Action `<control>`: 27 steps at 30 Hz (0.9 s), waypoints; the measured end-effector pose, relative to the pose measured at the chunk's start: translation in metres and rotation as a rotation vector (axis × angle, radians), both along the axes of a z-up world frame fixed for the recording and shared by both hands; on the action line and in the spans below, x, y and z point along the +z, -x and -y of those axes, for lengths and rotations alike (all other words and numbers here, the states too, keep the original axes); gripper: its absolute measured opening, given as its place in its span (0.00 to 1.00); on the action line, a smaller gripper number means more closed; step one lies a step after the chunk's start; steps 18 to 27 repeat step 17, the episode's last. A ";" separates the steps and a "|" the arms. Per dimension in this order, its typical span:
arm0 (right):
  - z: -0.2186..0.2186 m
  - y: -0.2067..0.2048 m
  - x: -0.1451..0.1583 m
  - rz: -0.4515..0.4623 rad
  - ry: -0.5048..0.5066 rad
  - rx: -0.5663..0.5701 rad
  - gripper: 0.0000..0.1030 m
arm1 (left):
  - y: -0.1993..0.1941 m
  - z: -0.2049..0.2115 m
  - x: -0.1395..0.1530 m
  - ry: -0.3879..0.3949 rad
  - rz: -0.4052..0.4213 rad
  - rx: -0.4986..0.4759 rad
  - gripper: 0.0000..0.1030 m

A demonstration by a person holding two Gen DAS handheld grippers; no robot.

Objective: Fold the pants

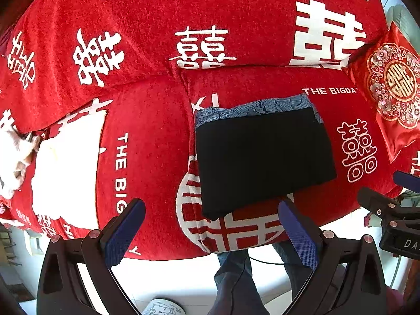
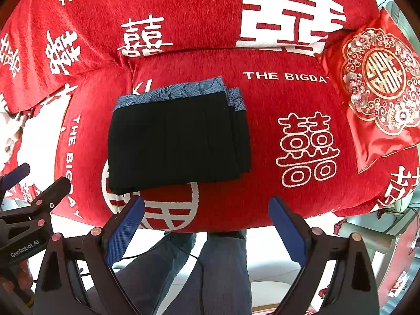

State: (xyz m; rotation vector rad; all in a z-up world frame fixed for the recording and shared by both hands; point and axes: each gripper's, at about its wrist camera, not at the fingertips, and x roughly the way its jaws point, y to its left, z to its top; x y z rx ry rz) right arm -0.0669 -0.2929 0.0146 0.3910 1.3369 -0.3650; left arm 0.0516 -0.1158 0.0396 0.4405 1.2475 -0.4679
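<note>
The black pants (image 1: 265, 161) lie folded into a compact rectangle on the red sofa seat (image 1: 155, 157), with a blue patterned band along the far edge. They also show in the right wrist view (image 2: 178, 141). My left gripper (image 1: 210, 225) is open and empty, held back from the pants' near edge. My right gripper (image 2: 206, 221) is open and empty, just in front of the sofa's front edge. The right gripper shows at the right of the left wrist view (image 1: 393, 207); the left gripper shows at the left of the right wrist view (image 2: 29, 199).
A red embroidered cushion (image 2: 378, 86) leans at the sofa's right end. The sofa backrest (image 2: 183, 13) rises behind the pants. The person's legs in blue jeans (image 2: 210, 270) stand in front of the sofa. White cloth (image 1: 13, 157) lies at the far left.
</note>
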 end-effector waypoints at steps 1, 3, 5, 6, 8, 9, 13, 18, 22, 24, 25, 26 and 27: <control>0.000 0.000 0.000 0.001 0.000 0.000 0.93 | 0.000 0.000 0.000 0.001 0.000 -0.001 0.99; -0.001 0.001 0.000 0.003 0.001 -0.002 0.93 | 0.000 0.000 0.000 0.002 -0.001 0.001 0.99; -0.001 0.001 0.000 0.002 0.001 -0.003 0.93 | 0.000 -0.001 0.000 0.004 -0.003 0.005 0.99; -0.001 0.001 0.000 0.002 0.001 -0.003 0.93 | 0.000 -0.001 0.000 0.007 -0.006 0.006 0.99; -0.001 0.001 0.000 0.002 0.000 -0.002 0.93 | 0.000 -0.001 -0.001 0.009 -0.010 0.008 0.99; -0.001 0.000 0.000 0.001 0.000 -0.002 0.93 | 0.000 -0.002 -0.001 0.008 -0.011 0.009 0.99; -0.005 0.000 0.000 0.000 0.000 -0.005 0.93 | 0.000 -0.004 0.000 0.023 -0.008 0.017 0.98; -0.005 0.000 0.000 0.000 0.000 -0.007 0.93 | 0.001 -0.004 0.001 0.031 -0.010 0.009 0.98; -0.005 0.000 0.000 0.000 0.000 -0.007 0.93 | 0.001 -0.004 0.001 0.031 -0.010 0.009 0.98; -0.005 0.000 0.000 0.000 0.000 -0.007 0.93 | 0.001 -0.004 0.001 0.031 -0.010 0.009 0.98; -0.005 0.000 0.000 0.000 0.000 -0.007 0.93 | 0.001 -0.004 0.001 0.031 -0.010 0.009 0.98; -0.005 0.000 0.000 0.000 0.000 -0.007 0.93 | 0.001 -0.004 0.001 0.031 -0.010 0.009 0.98; -0.005 0.000 0.000 0.000 0.000 -0.007 0.93 | 0.001 -0.004 0.001 0.031 -0.010 0.009 0.98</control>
